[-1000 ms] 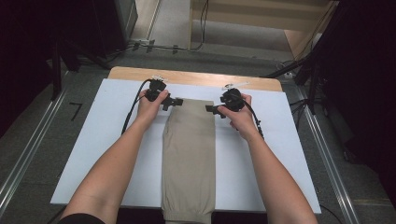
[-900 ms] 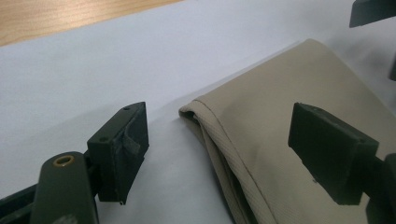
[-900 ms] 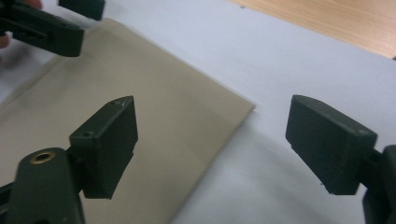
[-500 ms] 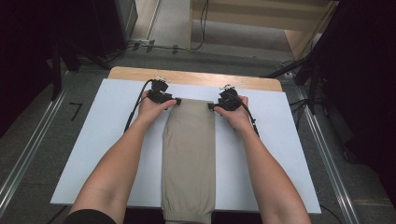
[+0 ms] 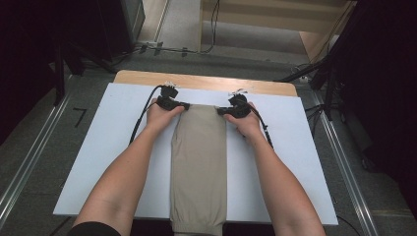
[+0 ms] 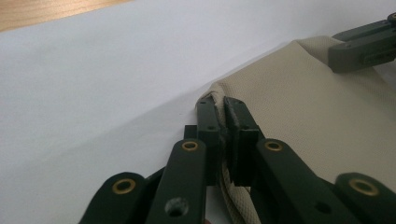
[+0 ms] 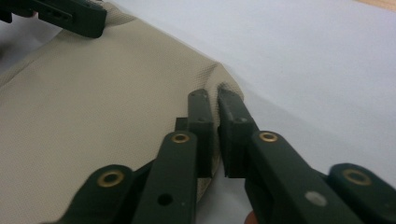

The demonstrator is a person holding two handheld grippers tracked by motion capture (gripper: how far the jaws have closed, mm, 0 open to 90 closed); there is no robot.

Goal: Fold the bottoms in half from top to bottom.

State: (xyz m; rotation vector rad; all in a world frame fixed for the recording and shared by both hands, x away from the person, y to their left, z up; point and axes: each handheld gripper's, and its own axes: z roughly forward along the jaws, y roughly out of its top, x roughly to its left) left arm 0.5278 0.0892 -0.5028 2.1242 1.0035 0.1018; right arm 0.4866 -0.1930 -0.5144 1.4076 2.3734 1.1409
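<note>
Beige folded trousers (image 5: 199, 167) lie lengthwise down the middle of the white board (image 5: 98, 147), cuffs hanging over the near edge. My left gripper (image 5: 183, 105) is at the cloth's far left corner. In the left gripper view the gripper (image 6: 218, 100) has just been closing and now pinches the cloth's (image 6: 303, 102) folded edge. My right gripper (image 5: 220, 111) is at the far right corner. It too has just closed, and in the right gripper view the gripper (image 7: 212, 93) is clamped on the fabric's (image 7: 93, 102) corner. Each view shows the other gripper across the cloth.
The white board lies on a wooden table whose far edge (image 5: 206, 81) shows behind the grippers. Bare board lies to both sides of the trousers. Metal floor rails (image 5: 29, 162) run along the left and right, with dark stands and cables beyond the table.
Both hands have settled lower onto the far corners of the trousers. Both pairs of jaws went from open to shut on the cloth's edge. The trousers lie as before.
</note>
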